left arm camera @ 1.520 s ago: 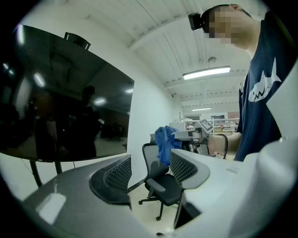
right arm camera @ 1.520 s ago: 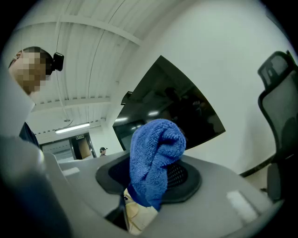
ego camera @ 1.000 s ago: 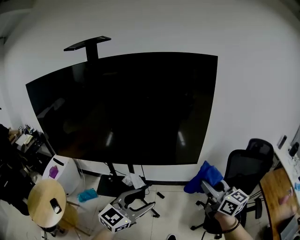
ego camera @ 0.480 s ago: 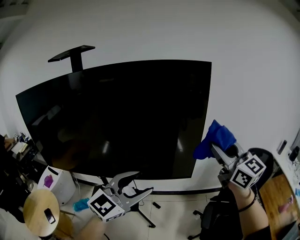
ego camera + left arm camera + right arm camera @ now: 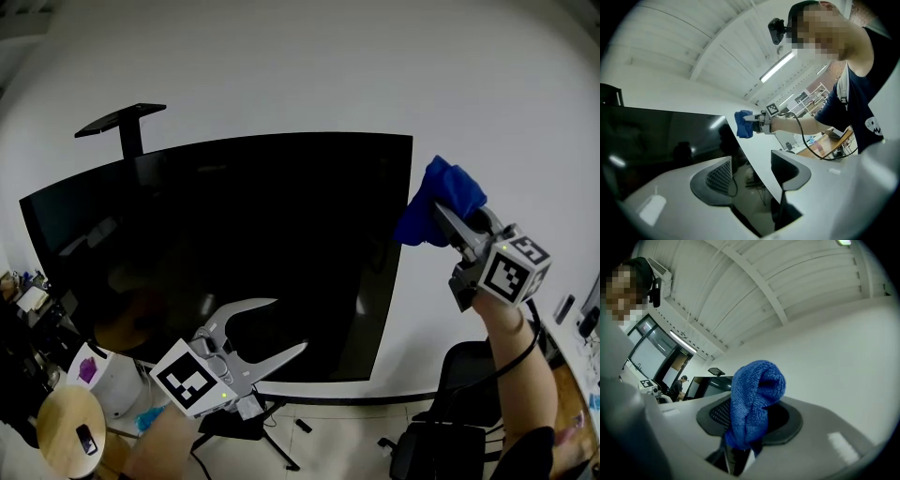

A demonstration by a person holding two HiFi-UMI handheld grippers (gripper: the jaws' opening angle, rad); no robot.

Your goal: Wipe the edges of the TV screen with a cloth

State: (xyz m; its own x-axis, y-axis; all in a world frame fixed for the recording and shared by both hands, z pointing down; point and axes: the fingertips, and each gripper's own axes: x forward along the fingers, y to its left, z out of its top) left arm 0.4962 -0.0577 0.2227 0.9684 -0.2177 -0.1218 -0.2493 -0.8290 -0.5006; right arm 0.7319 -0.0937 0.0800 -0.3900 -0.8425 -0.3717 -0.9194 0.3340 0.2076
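Holding the blue cloth [image 5: 454,189] pinched tight, right gripper [image 5: 436,214] is up by the TV screen [image 5: 234,244] top-right corner (contact unclear); left gripper [image 5: 290,324] jaws apart, empty, low before the screen. Wiping seemingly unstarted, all edges left

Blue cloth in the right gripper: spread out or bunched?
Bunched. The blue terry cloth sticks up as a rolled wad, pinched between the jaws of the right gripper, no flat face showing.
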